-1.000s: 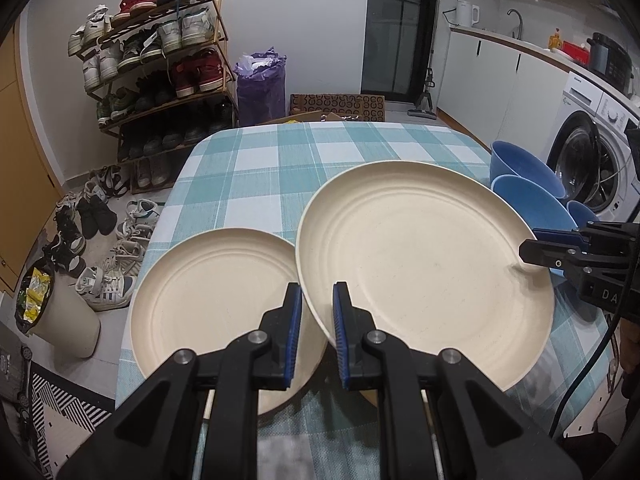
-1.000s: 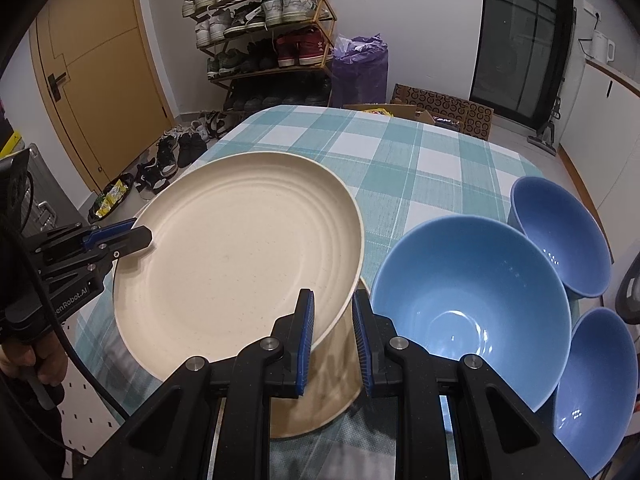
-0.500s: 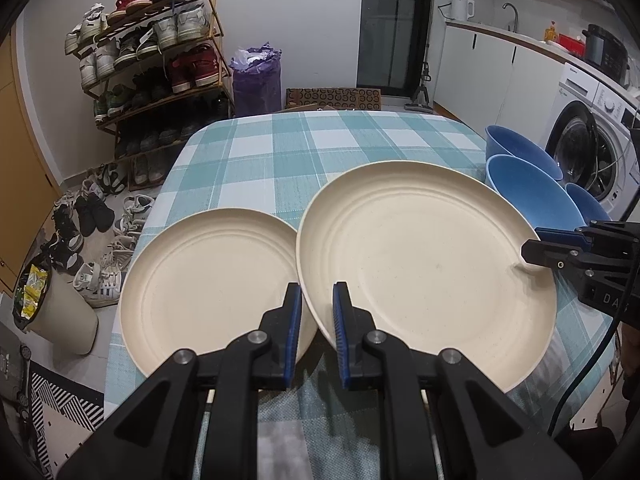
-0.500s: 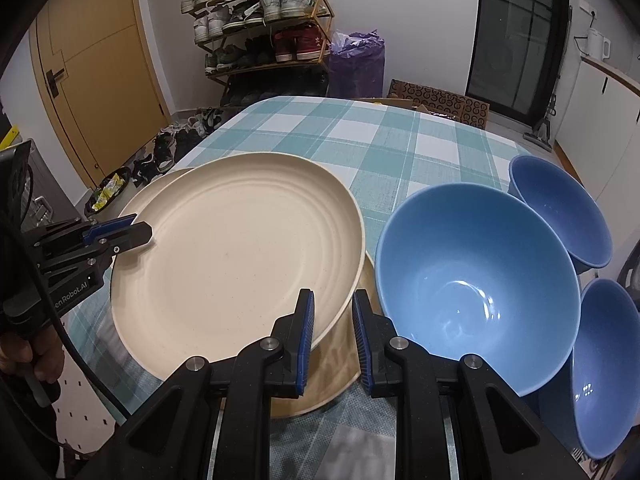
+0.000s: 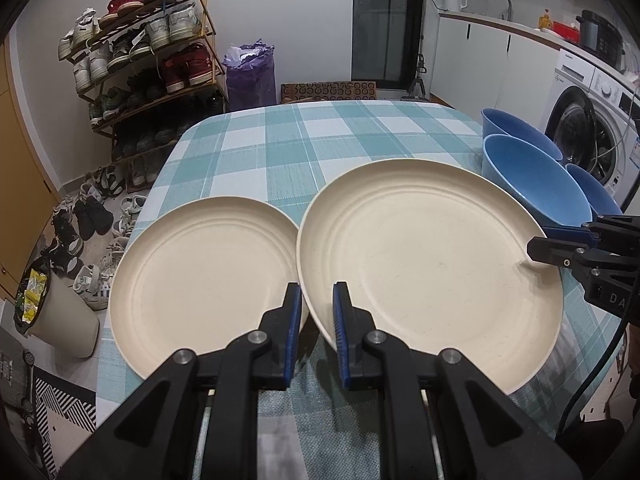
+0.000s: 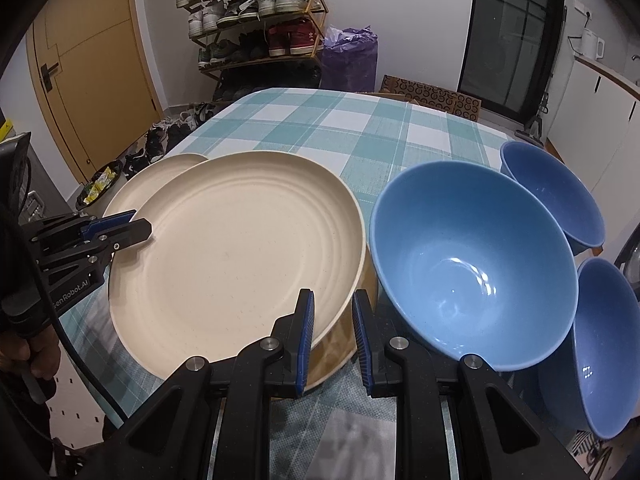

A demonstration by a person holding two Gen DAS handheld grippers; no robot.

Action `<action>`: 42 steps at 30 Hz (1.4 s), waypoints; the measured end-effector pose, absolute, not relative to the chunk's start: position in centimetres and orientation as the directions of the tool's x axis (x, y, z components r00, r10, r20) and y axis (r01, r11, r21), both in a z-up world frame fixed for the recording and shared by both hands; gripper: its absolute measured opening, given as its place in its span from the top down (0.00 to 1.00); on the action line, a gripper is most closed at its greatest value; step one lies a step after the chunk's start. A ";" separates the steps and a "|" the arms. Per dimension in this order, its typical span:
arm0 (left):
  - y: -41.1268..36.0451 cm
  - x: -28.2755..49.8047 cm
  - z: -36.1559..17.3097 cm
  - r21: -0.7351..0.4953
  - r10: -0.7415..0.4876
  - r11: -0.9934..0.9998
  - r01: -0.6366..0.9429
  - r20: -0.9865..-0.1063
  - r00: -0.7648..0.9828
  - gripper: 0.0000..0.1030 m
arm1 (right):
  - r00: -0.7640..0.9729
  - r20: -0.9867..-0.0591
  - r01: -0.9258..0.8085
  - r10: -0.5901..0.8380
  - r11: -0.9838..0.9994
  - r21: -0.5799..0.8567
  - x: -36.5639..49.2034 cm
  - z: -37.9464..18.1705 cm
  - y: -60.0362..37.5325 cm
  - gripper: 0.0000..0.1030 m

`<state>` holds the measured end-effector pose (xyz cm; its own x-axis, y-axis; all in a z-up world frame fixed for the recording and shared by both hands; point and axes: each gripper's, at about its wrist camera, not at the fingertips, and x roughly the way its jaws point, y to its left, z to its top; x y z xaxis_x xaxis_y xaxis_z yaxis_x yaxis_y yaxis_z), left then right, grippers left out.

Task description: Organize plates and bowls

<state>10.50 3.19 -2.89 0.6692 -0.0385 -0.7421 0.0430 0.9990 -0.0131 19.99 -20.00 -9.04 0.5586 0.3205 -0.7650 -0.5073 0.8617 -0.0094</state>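
A large cream plate [image 5: 432,268] [image 6: 240,256] is held level above the checked table by both grippers. My left gripper [image 5: 317,312] is shut on its near left rim. My right gripper [image 6: 333,320] is shut on its opposite rim and shows in the left wrist view [image 5: 560,246]. A second cream plate [image 5: 204,280] lies flat on the table to the left, its rim showing behind the held one [image 6: 160,172]. Another cream plate [image 6: 340,344] lies under the held one. Three blue bowls stand to the right: a large one [image 6: 472,264] and two smaller ones [image 6: 556,196] [image 6: 608,352].
The table with a teal checked cloth [image 5: 320,140] runs back from the dishes. A shoe rack [image 5: 148,60], a purple bag [image 5: 250,76] and a bin [image 5: 52,312] stand on the floor beyond the left edge. A washing machine [image 5: 592,120] is at the right.
The held plate has come lower and nearer the table, along with both grippers. The plate at the left and the bowls have stayed where they were.
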 end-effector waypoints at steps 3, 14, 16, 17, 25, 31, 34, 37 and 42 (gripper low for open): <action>3.0 10.5 -3.2 -0.008 -0.037 0.999 0.045 -0.743 0.668 0.87 | 0.562 -0.765 -0.500 0.314 0.866 -0.012 19.9 -9.4 -20.2 0.81; 2.1 10.9 -4.8 0.018 -0.021 0.998 0.053 -0.759 0.651 0.87 | 0.574 -0.768 -0.486 0.285 0.873 -0.040 19.7 -10.6 -20.4 0.81; 2.0 11.0 -4.9 0.029 -0.012 0.998 0.051 -0.757 0.653 0.87 | 0.581 -0.766 -0.486 0.275 0.872 -0.055 19.6 -10.8 -20.3 0.81; 1.9 11.1 -5.0 0.033 -0.008 0.998 0.052 -0.758 0.652 0.87 | 0.584 -0.764 -0.485 0.273 0.873 -0.059 19.6 -10.9 -20.2 0.81; 1.5 11.4 -5.8 0.054 0.007 0.997 0.053 -0.765 0.643 0.87 | 0.605 -0.758 -0.478 0.245 0.872 -0.100 19.4 -11.7 -20.0 0.81; 1.2 11.3 -6.3 0.070 0.018 0.996 0.056 -0.770 0.638 0.87 | 0.609 -0.760 -0.470 0.227 0.875 -0.115 19.4 -12.6 -19.9 0.81; 1.2 11.4 -6.5 0.073 0.020 0.996 0.057 -0.772 0.635 0.87 | 0.605 -0.765 -0.468 0.220 0.876 -0.119 19.3 -13.2 -19.9 0.81; 1.2 11.4 -6.5 0.065 0.014 0.996 0.056 -0.773 0.634 0.87 | 0.601 -0.768 -0.467 0.220 0.876 -0.115 19.4 -13.5 -19.9 0.81; 1.2 11.3 -6.5 0.071 0.019 0.996 0.056 -0.773 0.634 0.87 | 0.601 -0.769 -0.466 0.218 0.877 -0.115 19.7 -13.7 -19.9 0.80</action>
<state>11.34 1.22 -6.54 0.6344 0.0195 -0.7728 0.0563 0.9959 0.0714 19.70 -19.87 -13.69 0.6012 0.2185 -0.7687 -0.4661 0.8772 -0.1152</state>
